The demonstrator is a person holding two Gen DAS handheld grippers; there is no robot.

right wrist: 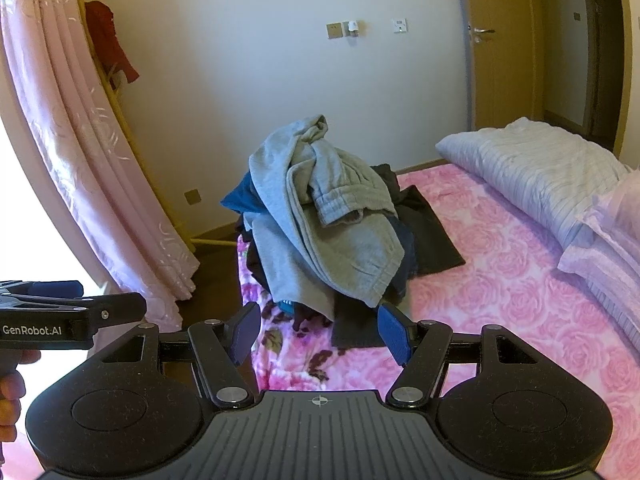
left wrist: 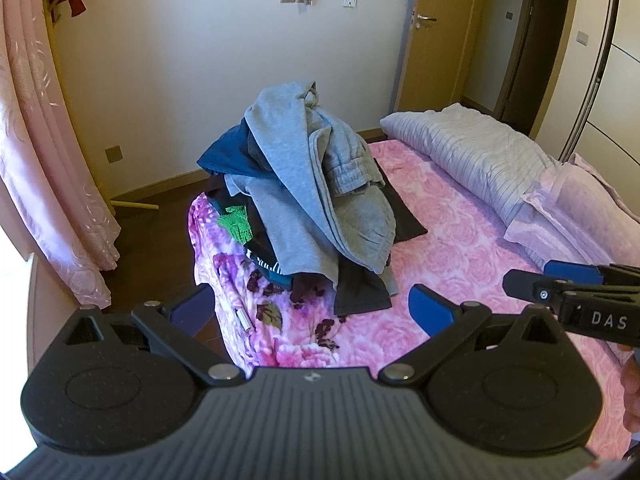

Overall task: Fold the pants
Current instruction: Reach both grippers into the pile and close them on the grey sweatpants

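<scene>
A heap of clothes (left wrist: 308,204) sits at the corner of a bed (left wrist: 460,248) covered with a pink rose-patterned sheet, and grey sweatpants (left wrist: 320,184) lie draped over the top of the heap, their ribbed waistband bunched to the right side. Under them show a blue garment (left wrist: 224,152), a dark one spread flat toward the bed's middle, and a bit of green fabric at the left. The left gripper (left wrist: 312,312) is held above the near edge of the bed, short of the heap, with its blue-padded fingers (left wrist: 430,310) spread wide and nothing between them. The right gripper (right wrist: 320,334) is held likewise just in front of the heap, its fingers apart and holding nothing; the heap's lowest dark cloth shows between them, but contact cannot be told. Each gripper appears at the edge of the other's view. A striped grey quilt (left wrist: 480,156) lies along the far side of the bed, and a pink curtain (left wrist: 44,152) hangs at the left.
</scene>
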